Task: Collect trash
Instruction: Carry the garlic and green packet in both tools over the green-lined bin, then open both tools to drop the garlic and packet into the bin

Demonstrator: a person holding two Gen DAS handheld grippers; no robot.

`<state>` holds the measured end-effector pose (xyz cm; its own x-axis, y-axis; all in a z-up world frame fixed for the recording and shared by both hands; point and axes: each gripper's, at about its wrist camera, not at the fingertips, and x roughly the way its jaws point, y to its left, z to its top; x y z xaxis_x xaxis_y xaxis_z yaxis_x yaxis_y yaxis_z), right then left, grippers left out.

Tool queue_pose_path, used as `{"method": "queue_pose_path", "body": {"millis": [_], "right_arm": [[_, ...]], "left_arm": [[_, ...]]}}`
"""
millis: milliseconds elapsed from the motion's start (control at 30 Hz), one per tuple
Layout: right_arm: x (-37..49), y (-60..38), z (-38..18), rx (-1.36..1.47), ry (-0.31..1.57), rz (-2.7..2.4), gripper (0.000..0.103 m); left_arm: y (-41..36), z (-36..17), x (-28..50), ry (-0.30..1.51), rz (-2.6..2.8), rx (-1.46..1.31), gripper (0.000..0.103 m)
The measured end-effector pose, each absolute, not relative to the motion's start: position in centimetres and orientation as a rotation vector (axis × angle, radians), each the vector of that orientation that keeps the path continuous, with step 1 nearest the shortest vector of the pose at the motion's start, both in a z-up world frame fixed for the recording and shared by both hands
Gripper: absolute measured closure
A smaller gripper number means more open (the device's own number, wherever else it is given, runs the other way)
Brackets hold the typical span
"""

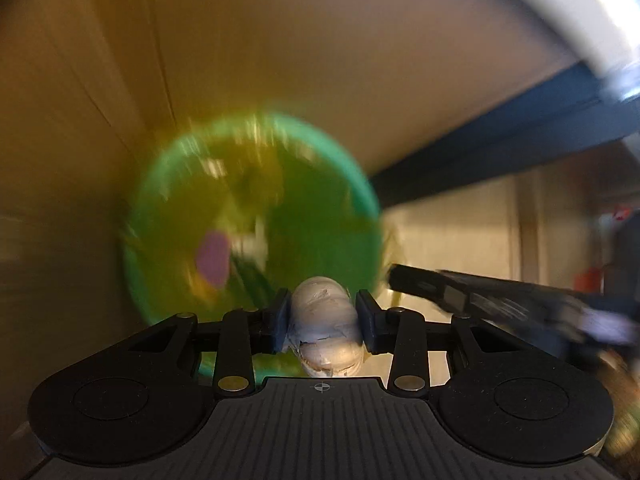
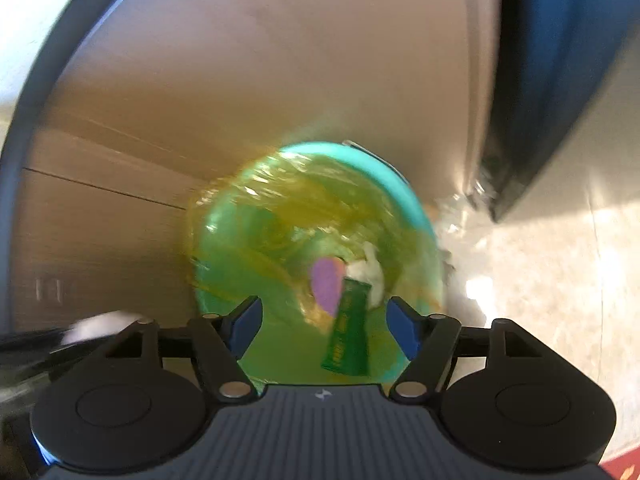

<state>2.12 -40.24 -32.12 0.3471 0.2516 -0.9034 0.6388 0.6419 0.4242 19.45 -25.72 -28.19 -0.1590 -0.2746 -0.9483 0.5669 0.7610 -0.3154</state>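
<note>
A teal bin (image 1: pixel 360 184) lined with a yellow-green bag stands on the floor; it also shows in the right wrist view (image 2: pixel 400 176). Inside lie a purple scrap (image 2: pixel 326 286), a green wrapper (image 2: pixel 348 336) and white paper (image 2: pixel 366 270); the purple scrap shows in the left wrist view (image 1: pixel 214 260) too. My left gripper (image 1: pixel 322 320) is shut on a crumpled white paper ball (image 1: pixel 324 320), held over the bin's near edge. My right gripper (image 2: pixel 322 330) is open and empty above the bin's mouth. Both views are blurred.
A brown cabinet wall (image 1: pixel 280 60) rises behind the bin, and shows in the right wrist view (image 2: pixel 240 80). A dark blue edge (image 1: pixel 500 152) runs right of it. The other gripper's dark body (image 1: pixel 480 296) reaches in from the right. Pale tiled floor (image 2: pixel 540 280) lies to the right.
</note>
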Motion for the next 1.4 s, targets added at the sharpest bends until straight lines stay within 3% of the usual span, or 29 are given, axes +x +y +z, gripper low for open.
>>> {"method": "queue_pose_path", "body": {"millis": [267, 500, 733, 1033, 1267, 1400], "right_arm": [[-1.2, -40.1, -33.7, 0.877, 1.26, -0.365, 0.032], [-1.3, -40.5, -34.5, 0.888, 1.259, -0.395, 0.031], [2.4, -40.4, -31.7, 0.787, 1.218, -0.398, 0.024], [7.0, -39.7, -24.8, 0.611, 1.117, -0.432, 0.019], [10.2, -36.5, -15.7, 0.462, 0.928, -0.311, 0.015], [11.9, -32.2, -10.6, 0.329, 0.831, -0.174, 0.012]], "left_arm": [[-26.5, -40.8, 18.0, 1.781, -0.609, 0.321, 0.062], [-24.4, -41.7, 18.2, 1.766, -0.555, 0.263, 0.06], [-23.6, -34.3, 20.6, 1.657, -0.51, 0.068, 0.06], [-19.2, -17.4, 20.3, 1.349, -0.671, -0.26, 0.06], [-10.2, -4.9, 17.6, 1.016, -0.749, -0.326, 0.06], [-1.9, -1.7, 15.4, 0.837, -0.543, -0.354, 0.06]]}}
